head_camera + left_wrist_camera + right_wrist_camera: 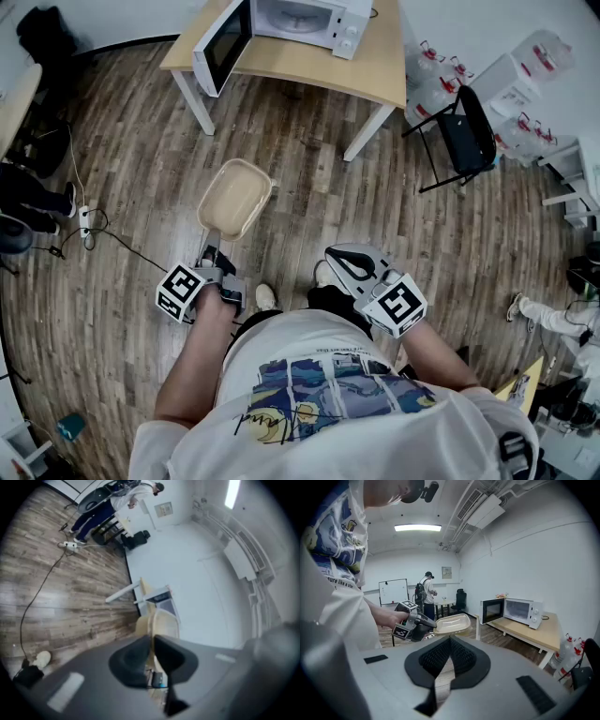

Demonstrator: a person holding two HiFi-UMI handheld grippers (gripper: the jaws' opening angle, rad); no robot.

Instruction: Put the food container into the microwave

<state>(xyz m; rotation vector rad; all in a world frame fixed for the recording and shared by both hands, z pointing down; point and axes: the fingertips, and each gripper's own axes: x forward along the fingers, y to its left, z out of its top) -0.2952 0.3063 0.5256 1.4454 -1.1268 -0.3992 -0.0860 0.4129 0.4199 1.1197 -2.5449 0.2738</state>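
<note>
A beige food container hangs over the wood floor, held by its near rim in my left gripper, which is shut on it. In the left gripper view the rim of the container runs between the closed jaws of my left gripper. My right gripper is level with it to the right, shut and holding nothing. The right gripper view shows the container side-on. The white microwave stands on a wooden table ahead, with its door swung open to the left. The microwave looks hollow inside.
A black folding chair stands right of the table, with clear plastic bins behind it. A power strip with a cable lies on the floor at left. A person stands far back by a whiteboard.
</note>
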